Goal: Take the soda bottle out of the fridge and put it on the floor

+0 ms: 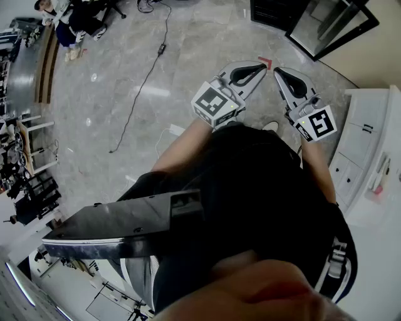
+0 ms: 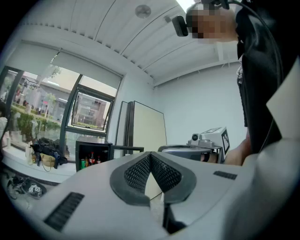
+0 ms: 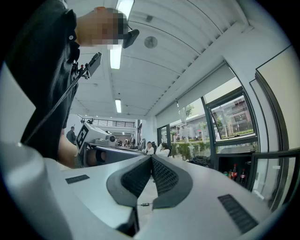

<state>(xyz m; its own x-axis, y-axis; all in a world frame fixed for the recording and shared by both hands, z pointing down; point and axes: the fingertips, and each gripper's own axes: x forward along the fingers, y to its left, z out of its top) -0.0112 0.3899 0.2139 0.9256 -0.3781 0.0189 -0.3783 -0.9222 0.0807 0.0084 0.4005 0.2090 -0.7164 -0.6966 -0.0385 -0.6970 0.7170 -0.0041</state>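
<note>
Soda bottle (image 3: 235, 171), dark with a red cap, stands upright inside the small black fridge (image 3: 234, 151), on its lower shelf with another such bottle (image 3: 243, 176) just beside it and cans toward the shelf's left end. The left gripper view shows the same fridge (image 2: 93, 146) far off below a window (image 2: 91, 110), with bottles and a green can (image 2: 82, 163) in a row inside. In the head view the fridge (image 1: 272, 12) sits at the far edge of the marble floor (image 1: 125, 125), its glass door (image 1: 332, 25) swung open.

Both tools are well apart from the fridge, held side by side in front of the person's body and above the floor. The left gripper (image 1: 255, 69) is clenched: its 2 dark ribbed pads (image 2: 138, 171) meet at their tips with nothing between them. The right gripper (image 1: 283, 76) is clenched too, pads (image 3: 164, 176) touching at the tips and empty. Each gripper's marker cube shows in the other's view.

A thin black cable (image 1: 145, 78) trails across the floor from its far edge. A white cabinet (image 1: 369, 144) stands along the floor's right edge. Far back in the right gripper view, seated people (image 3: 150, 149) are small and hard to make out
</note>
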